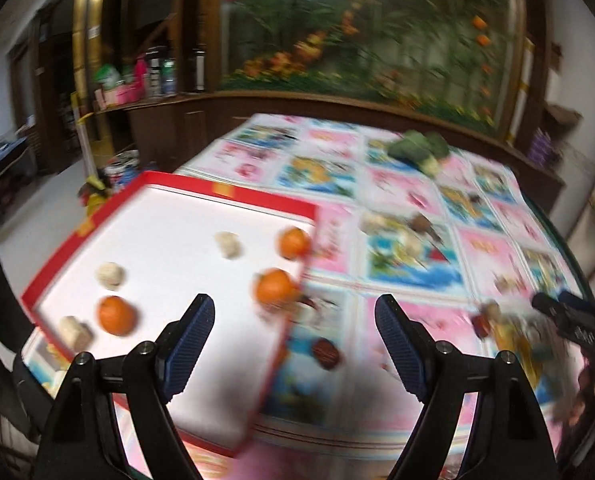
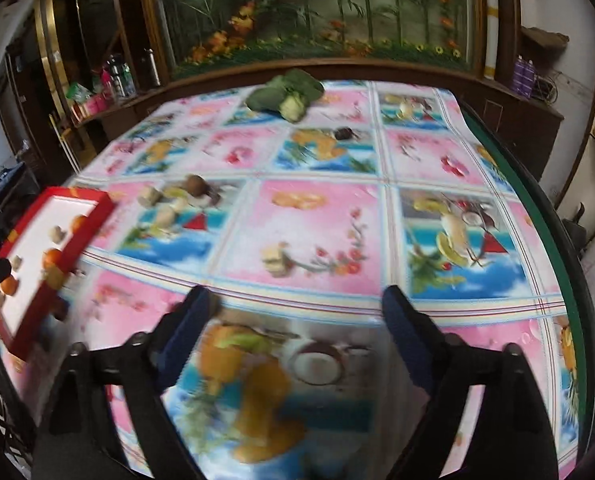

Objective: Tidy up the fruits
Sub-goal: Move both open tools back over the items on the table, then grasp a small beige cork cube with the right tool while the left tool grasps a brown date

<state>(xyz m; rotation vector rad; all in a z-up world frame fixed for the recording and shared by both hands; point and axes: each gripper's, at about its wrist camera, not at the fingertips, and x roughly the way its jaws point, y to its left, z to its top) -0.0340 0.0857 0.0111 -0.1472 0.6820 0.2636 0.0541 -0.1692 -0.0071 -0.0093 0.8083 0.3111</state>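
Spread across the whole surface: a glossy pink-and-blue tablecloth printed with fruit pictures (image 2: pixel 317 224). At nine o'clock on it, a shallow red-rimmed cardboard tray with a white floor (image 1: pixel 233 194), already holding three round orange fruits (image 1: pixel 115 315) and a few pale beige lumps (image 1: pixel 228 245) scattered between them. Far off at twelve o'clock, a dark green leafy bundle with a pale cut end (image 2: pixel 285 94). Between tray and bundle, toward ten o'clock in the right wrist view, a loose cluster of small brown and cream pieces (image 2: pixel 185 196); near the middle, one more pale chunk (image 2: pixel 275 260). Just outside the tray's corner, at six o'clock in the left wrist view, a small dark reddish-brown fruit (image 1: pixel 326 354).

Left gripper (image 1: pixel 295 340) wide apart, nothing between the pads, hovering over the tray's near right corner. Right gripper (image 2: pixel 297 328) likewise spread and empty, above bare cloth.

Judged step: between placements, sorting partly done, hunting for the next loose piece. Next move probably calls for steering one open gripper over a stray item, centring it between the pads, closing gently, then carrying it to the tray.

No legible brand, label or writing; heavy blur throughout, the yellow patches on the tray rim unreadable.
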